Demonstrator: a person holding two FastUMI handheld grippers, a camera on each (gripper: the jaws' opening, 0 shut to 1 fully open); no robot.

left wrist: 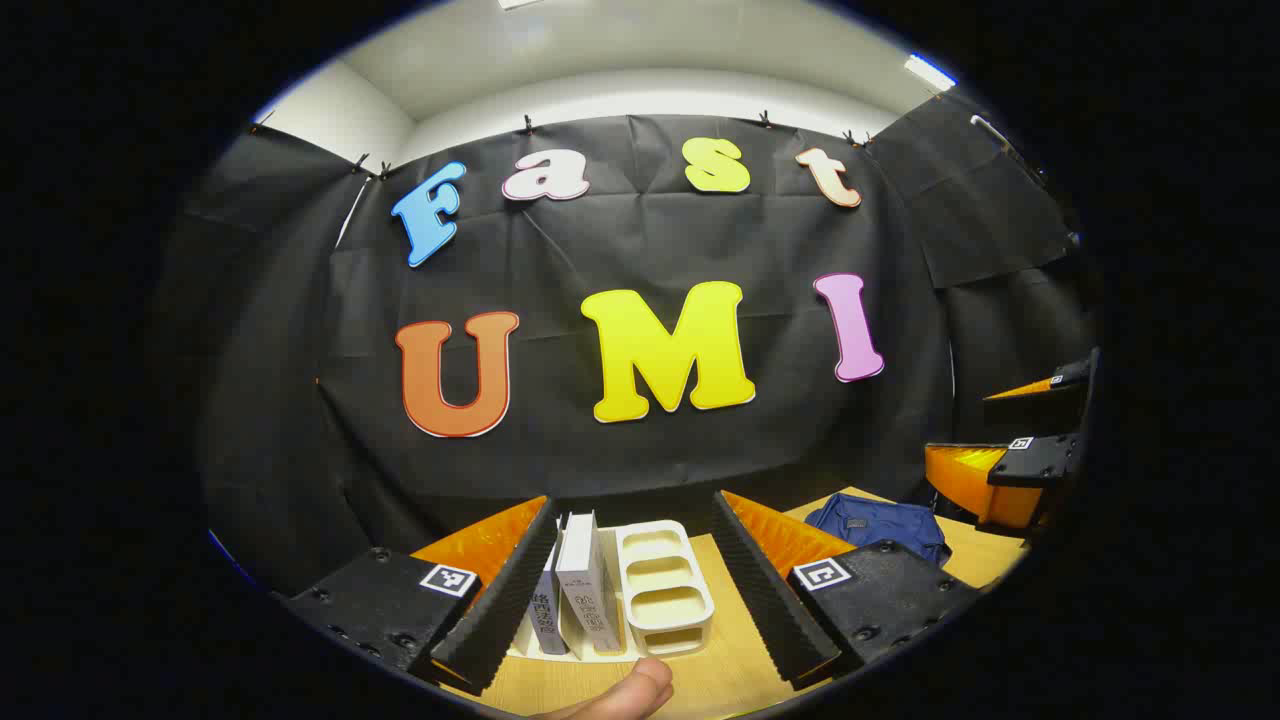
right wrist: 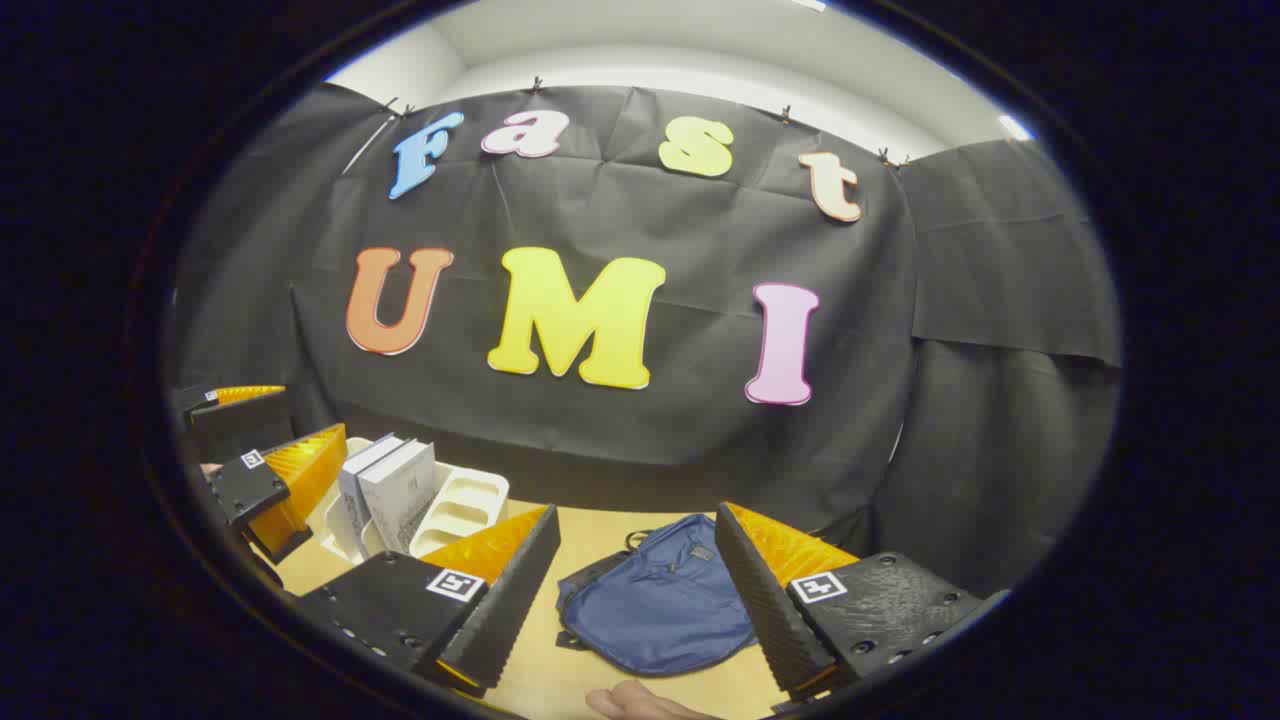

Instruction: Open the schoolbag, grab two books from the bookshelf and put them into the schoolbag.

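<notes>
In the left gripper view the left gripper (left wrist: 635, 590) has its two fingers spread wide with nothing between them but air; they touch nothing and frame a white rack (left wrist: 662, 590) that stands on the wooden table (left wrist: 735, 670) ahead. The rack has a row of three empty oval slots on its right part, and two books (left wrist: 575, 600) stand upright side by side in its left part, spines toward the camera, close to the left finger but apart from it. A fingertip (left wrist: 625, 695) of the person shows at the bottom edge. To the right of the rack, well apart from it, lies one blue schoolbag (left wrist: 880, 528), flat on the table and closed as far as can be seen. The right gripper (left wrist: 1020, 470) shows at the far right edge of this view, its fingers apart. In the right gripper view the right gripper (right wrist: 640, 590) is likewise wide open and holds nothing; the schoolbag (right wrist: 655, 600) lies on the table between and beyond its fingers, not touched by either. The left gripper (right wrist: 255, 470) shows at the left edge, just beside the two books (right wrist: 390, 495) in the rack (right wrist: 465, 510)
</notes>
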